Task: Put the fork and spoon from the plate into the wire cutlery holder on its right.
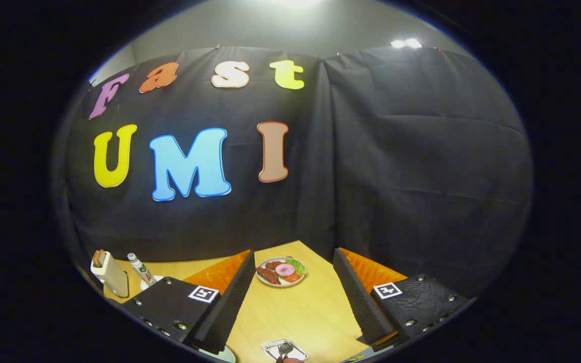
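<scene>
My gripper [293,256] stands open and high above a wooden table [300,312], with nothing between its fingers. Below and close in, between the bases of the two fingers, lies a small shiny rectangular plate [284,349] with dark-handled cutlery [283,349] on it. I cannot tell the fork from the spoon at this size. A sliver of something yellowish [355,358] peeks out to the right of that plate under the right finger; what it is I cannot tell.
A round plate of toy food [281,271] sits at the table's far side, just ahead of the fingertips. Left of the left finger stand a beige box with brown sticks [109,274] and a small bottle [140,269]. A pale round dish edge [224,354] shows under the left finger.
</scene>
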The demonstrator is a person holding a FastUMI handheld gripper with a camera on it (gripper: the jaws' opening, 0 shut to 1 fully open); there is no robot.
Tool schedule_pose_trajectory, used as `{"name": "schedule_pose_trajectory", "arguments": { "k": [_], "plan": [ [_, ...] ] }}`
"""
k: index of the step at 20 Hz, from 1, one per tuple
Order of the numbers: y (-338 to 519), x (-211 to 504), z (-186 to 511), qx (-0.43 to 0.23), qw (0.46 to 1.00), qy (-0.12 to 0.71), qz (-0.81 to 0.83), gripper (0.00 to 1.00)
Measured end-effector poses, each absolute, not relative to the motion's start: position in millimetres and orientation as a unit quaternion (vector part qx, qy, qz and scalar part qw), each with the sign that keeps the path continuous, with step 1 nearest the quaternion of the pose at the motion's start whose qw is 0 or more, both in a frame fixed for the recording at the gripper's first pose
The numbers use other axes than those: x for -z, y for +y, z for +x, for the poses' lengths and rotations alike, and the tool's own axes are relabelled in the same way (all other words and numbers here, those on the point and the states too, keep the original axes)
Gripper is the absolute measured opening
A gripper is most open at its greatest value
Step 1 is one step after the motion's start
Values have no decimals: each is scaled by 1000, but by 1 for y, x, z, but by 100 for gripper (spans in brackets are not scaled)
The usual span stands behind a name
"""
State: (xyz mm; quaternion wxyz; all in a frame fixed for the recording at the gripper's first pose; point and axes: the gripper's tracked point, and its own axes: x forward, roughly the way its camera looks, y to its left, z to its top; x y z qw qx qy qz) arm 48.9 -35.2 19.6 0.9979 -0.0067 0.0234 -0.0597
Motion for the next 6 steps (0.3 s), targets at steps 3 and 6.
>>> {"name": "schedule_pose_trajectory", "arguments": {
  "k": [3,6],
  "plan": [
    [-30,-36,44,60,998,-15,-14,96],
    [-30,-47,38,61,997,-37,-31,95]
  ]
}}
